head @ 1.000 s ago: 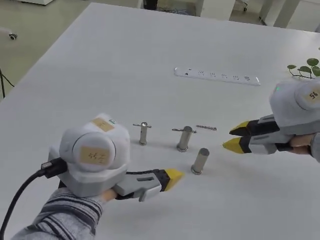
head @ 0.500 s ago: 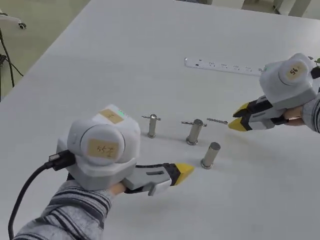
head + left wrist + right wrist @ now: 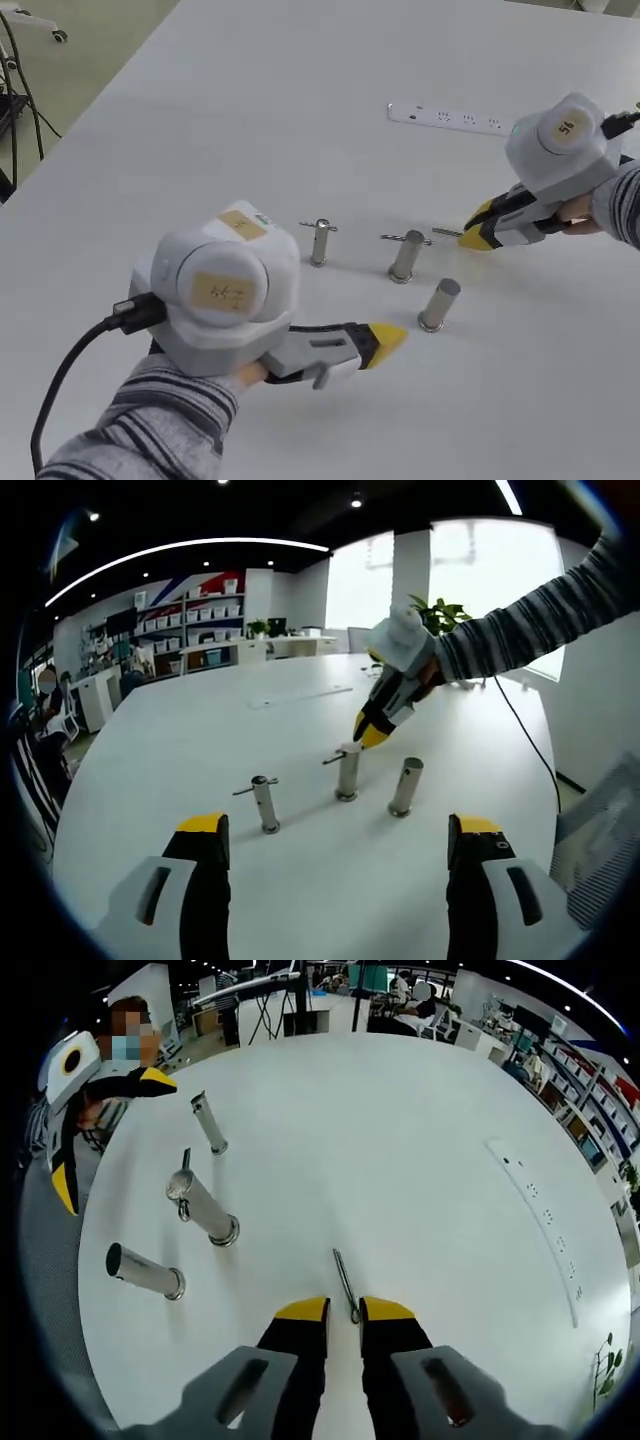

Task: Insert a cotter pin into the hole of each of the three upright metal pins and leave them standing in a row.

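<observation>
loose cotter pin (image 3: 343, 1275): flat on bench (image 3: 250, 120), one end between the tips of right hand-held gripper (image 3: 345, 1310)
right hand-held gripper: jaws narrowly apart, not pinching
metal pins: 3 upright; left metal pin (image 3: 319, 243) and middle metal pin (image 3: 406, 257) hold cotters, bare metal pin (image 3: 438, 304) stands out of row
cotter pins: 3 total, 2 inserted
left hand-held gripper (image 3: 340, 845): wide apart, holding nothing
power strip (image 3: 450, 119): beyond, well apart

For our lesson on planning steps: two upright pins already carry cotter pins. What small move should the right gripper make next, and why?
Probably close the right gripper on the loose cotter pin: its near end lies between the slightly parted jaws, seemingly not yet clamped. The third upright pin has no cotter pin, so this one seems meant for it.
</observation>
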The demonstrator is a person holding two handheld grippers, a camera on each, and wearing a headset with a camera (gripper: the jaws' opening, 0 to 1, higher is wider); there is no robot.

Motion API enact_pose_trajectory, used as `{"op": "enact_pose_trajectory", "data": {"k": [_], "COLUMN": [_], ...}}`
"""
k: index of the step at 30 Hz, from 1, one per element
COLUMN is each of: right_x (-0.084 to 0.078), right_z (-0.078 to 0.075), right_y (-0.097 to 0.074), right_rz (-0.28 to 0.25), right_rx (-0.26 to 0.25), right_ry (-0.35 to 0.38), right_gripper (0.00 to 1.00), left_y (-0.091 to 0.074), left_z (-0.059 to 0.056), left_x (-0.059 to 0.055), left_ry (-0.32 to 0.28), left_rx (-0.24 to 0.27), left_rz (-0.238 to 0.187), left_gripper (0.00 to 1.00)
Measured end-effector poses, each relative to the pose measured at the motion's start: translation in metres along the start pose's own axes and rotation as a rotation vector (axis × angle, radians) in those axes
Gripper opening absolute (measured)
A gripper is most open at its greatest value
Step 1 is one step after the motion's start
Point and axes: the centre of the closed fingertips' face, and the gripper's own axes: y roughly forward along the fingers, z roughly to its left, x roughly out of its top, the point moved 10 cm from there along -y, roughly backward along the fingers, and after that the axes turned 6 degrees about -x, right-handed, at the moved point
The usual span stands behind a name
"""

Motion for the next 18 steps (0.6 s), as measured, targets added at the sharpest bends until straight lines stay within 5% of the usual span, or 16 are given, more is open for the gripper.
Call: {"op": "enact_pose_trajectory", "data": {"k": [8,14,18], "right_x": [0.000,0.001,0.011], "right_z": [0.006,0.020,0.024], "right_y": [0.002,0.001,-0.015], "right_rz": [0.011,-0.038,-0.126], "right_rx": [-0.001,-0.029,-0.087], "right_ry": [-0.017,-0.031,0.021], "right_gripper": [0.00,0.00,0.00], "left_y": [0.000,0.000,-0.001], "left_z": [-0.001,-0.002,-0.003], "left_x": [-0.001,-0.001,-0.001], "left_ry": [0.005,0.011,0.015], "left_rx": [-0.012,-0.021,-0.026], "left_rz": [0.004,0.004,0.001], "left_gripper": [0.87,0.85,0.84]}}
